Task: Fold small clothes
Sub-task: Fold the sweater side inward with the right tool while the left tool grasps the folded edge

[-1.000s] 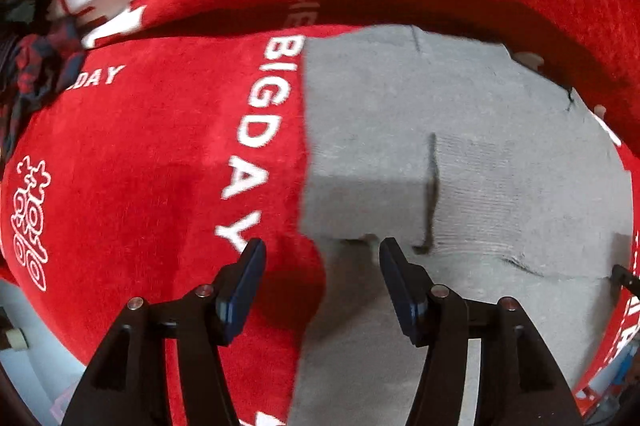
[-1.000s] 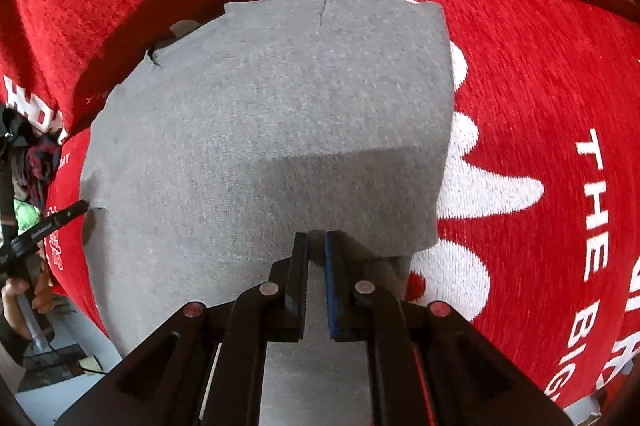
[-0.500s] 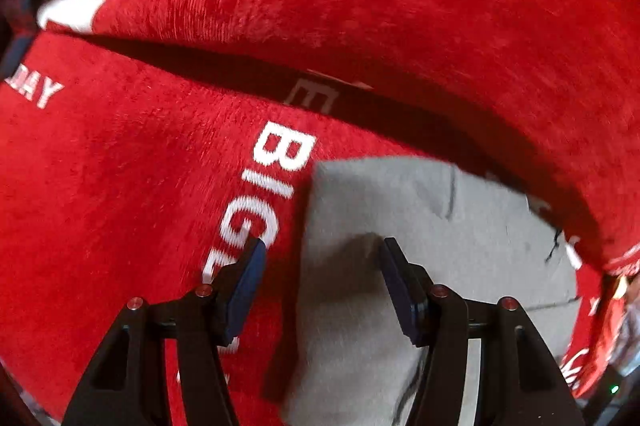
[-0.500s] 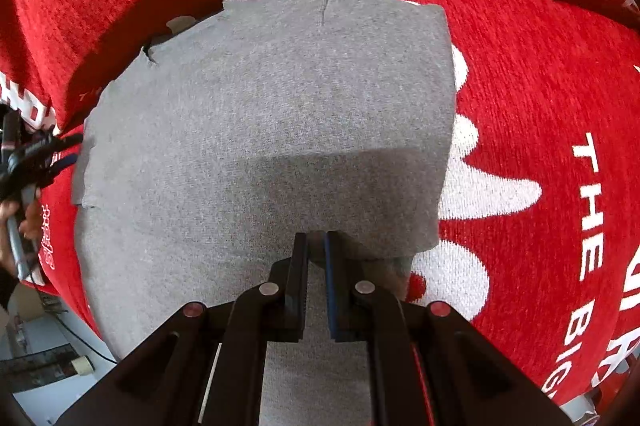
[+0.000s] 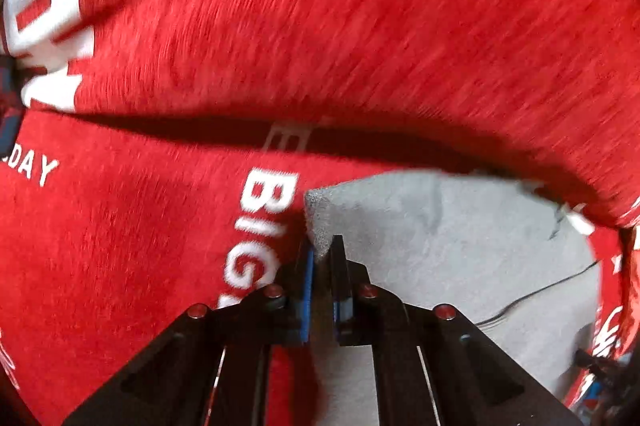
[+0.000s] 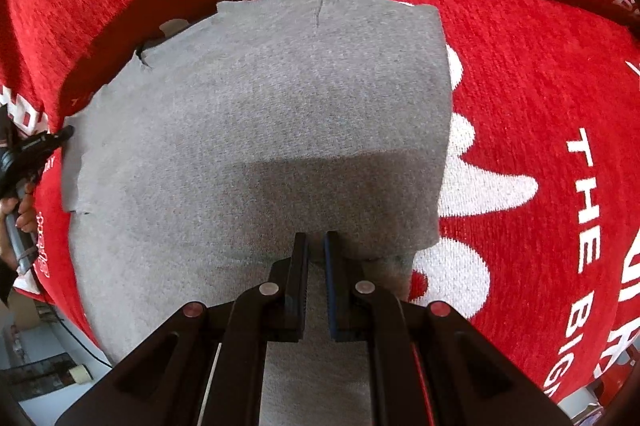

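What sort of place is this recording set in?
Likely a home living room or a staged one: a gray garment lies on a sofa-like seat draped in a red printed blanket, with cluttered floor and a cable beyond its edge.

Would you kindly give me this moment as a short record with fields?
garment: grey cloth, partly folded, on the red cover
surface: red cover with white lettering
left gripper: shut on the cloth's corner
right gripper: shut on a fold of the cloth
side: a hand at the right view's left edge
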Tool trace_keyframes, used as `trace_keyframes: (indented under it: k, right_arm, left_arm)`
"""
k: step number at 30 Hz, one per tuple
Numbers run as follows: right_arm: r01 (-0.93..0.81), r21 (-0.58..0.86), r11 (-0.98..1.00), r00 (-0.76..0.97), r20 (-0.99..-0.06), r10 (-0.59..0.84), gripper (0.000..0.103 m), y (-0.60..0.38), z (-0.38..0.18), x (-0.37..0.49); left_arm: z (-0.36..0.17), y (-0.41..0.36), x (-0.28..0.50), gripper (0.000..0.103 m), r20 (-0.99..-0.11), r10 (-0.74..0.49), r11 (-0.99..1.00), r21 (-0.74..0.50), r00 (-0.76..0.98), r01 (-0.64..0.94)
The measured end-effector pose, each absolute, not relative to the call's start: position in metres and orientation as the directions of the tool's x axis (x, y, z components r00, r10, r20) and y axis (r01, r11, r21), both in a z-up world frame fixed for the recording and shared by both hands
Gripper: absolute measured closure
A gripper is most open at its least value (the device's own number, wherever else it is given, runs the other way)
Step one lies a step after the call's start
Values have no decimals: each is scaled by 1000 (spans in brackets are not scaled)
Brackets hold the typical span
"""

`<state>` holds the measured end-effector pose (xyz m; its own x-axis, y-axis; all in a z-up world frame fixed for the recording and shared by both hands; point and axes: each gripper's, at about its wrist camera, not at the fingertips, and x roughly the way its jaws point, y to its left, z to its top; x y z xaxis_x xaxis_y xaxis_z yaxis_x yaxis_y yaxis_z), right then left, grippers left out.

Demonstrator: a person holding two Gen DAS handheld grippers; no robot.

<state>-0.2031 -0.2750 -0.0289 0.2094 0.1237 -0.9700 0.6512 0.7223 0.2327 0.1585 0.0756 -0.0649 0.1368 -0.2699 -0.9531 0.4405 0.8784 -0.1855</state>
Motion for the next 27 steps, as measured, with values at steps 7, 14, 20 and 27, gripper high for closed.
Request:
trace_keyframes:
  k: [7, 14, 20, 27]
  right_arm:
    - [649, 224, 728, 203, -972, 118, 95, -275, -29, -199]
    - [656, 203, 727, 181, -977, 110, 94, -276, -19, -195]
    - [645, 223, 731, 221, -970, 102, 94, -272, -9, -186]
    - [650, 239, 721, 200, -970, 141, 94, -278, -27, -188]
  left_arm:
    - [-58, 73, 163, 94, -960, -167, 907, -61, 223, 417]
    - [-1, 100, 130, 94, -948, -267, 859, -153, 173, 488]
    - [-25, 85, 92, 94, -971, -227, 830, -151, 78, 537]
    - [-37, 115, 98, 94, -981, -178, 890, -127, 79, 437]
